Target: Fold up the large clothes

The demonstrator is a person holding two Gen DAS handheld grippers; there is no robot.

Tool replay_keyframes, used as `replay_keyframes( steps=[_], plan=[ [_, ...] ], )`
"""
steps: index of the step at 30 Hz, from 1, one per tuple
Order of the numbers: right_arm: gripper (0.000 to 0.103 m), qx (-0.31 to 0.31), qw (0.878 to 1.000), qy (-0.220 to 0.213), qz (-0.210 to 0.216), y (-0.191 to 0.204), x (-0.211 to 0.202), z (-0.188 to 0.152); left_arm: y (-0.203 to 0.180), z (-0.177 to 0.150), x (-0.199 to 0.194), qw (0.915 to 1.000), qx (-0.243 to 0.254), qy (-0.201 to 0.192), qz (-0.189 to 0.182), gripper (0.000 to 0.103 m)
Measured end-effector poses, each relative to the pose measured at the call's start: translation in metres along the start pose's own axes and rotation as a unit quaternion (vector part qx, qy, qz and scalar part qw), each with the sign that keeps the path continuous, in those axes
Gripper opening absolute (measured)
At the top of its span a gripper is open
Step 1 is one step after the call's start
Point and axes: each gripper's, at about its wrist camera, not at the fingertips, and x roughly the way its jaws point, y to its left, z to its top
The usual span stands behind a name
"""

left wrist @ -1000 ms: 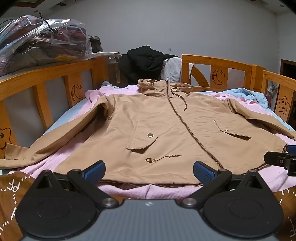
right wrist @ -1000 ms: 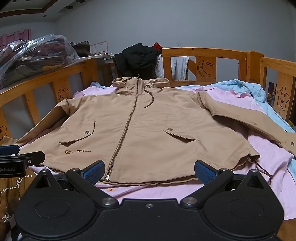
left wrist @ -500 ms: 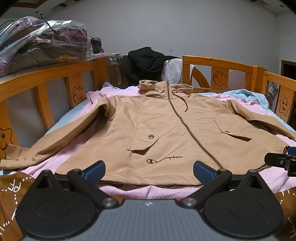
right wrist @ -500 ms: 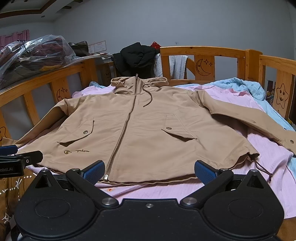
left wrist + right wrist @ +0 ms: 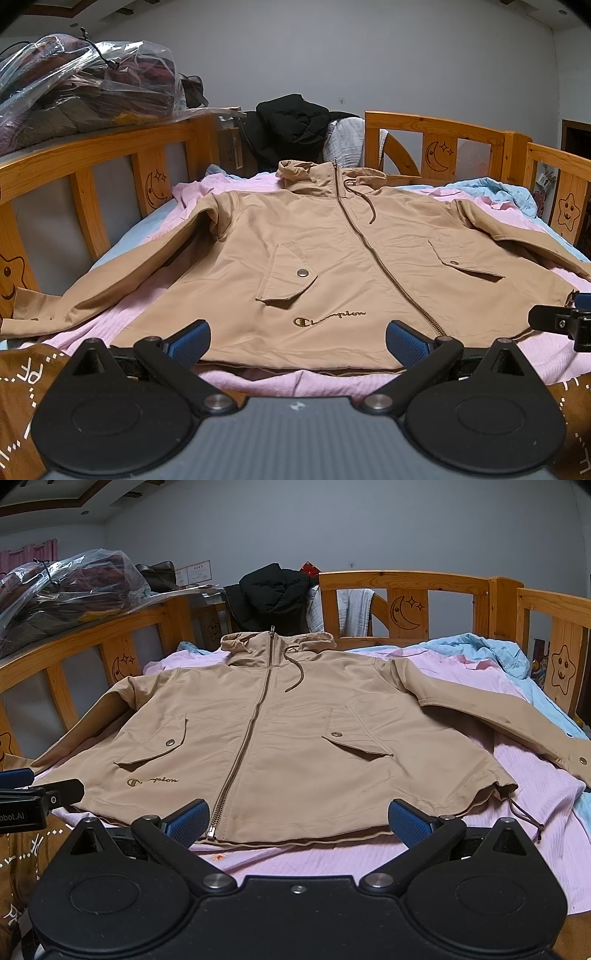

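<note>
Jacket [image 5: 295,738] hem before parted tongs [image 5: 299,821]

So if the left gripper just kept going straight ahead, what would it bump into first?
Most likely the tan jacket. The left gripper is open and points at the jacket's bottom hem, near the stitched logo. How high it hovers above the pink blanket is unclear, so it might graze that first.

Wooden bed [image 5: 402,576]: pink sheet [image 5: 532,794], tan jacket [image 5: 295,738] flat.
</note>
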Motion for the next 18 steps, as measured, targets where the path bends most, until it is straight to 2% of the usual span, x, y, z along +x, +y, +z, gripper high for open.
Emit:
replay_keyframes(
  steps=[18],
  plan=[
    [0.103, 0.001, 1.000, 0.001, 0.000, -0.0003, 0.0005, -0.0001, 0.0002, 0.0014, -0.0024, 1.0000, 0.001, 0.000, 0.000, 0.103]
  ],
)
